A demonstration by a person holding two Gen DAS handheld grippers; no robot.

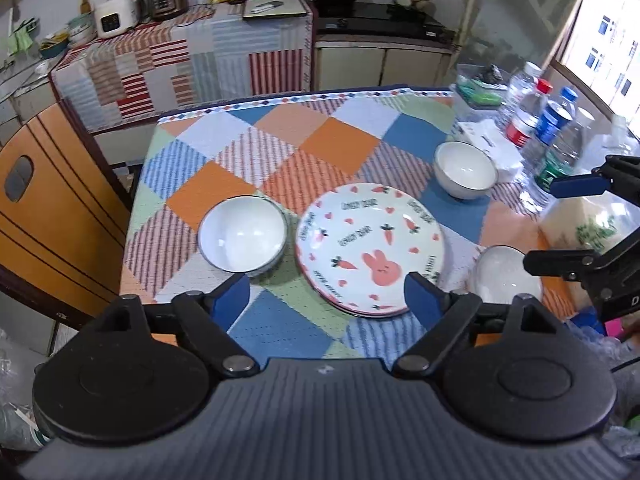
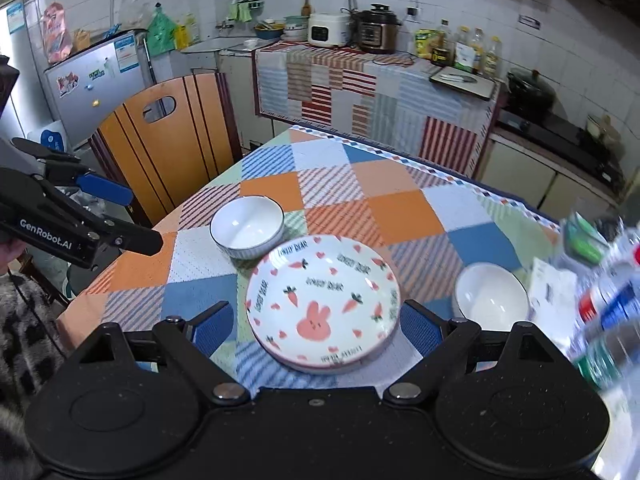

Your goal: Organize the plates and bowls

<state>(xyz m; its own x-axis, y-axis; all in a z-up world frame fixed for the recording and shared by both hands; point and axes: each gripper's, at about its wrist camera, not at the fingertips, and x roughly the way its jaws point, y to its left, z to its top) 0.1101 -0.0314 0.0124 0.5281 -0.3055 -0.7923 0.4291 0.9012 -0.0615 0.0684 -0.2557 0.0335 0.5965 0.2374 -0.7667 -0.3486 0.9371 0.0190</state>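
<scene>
A stack of white plates with a pink rabbit and carrots (image 1: 370, 248) (image 2: 322, 300) sits mid-table. A white bowl with a dark rim (image 1: 242, 238) (image 2: 247, 226) stands to its left. A second white bowl (image 1: 464, 168) (image 2: 491, 294) stands to its right. A third white bowl (image 1: 506, 276) sits at the near right edge in the left wrist view. My left gripper (image 1: 328, 300) is open and empty above the near table edge; it also shows in the right wrist view (image 2: 124, 216). My right gripper (image 2: 316, 330) is open and empty just before the plates; it also shows in the left wrist view (image 1: 560, 224).
A checked cloth (image 1: 280, 152) covers the table. Water bottles (image 1: 536, 120) (image 2: 608, 304), a tissue pack (image 1: 488, 144) and a bag (image 1: 592, 228) crowd the right side. An orange chair back (image 1: 52, 208) (image 2: 168, 140) stands at the left edge. Kitchen counters lie behind.
</scene>
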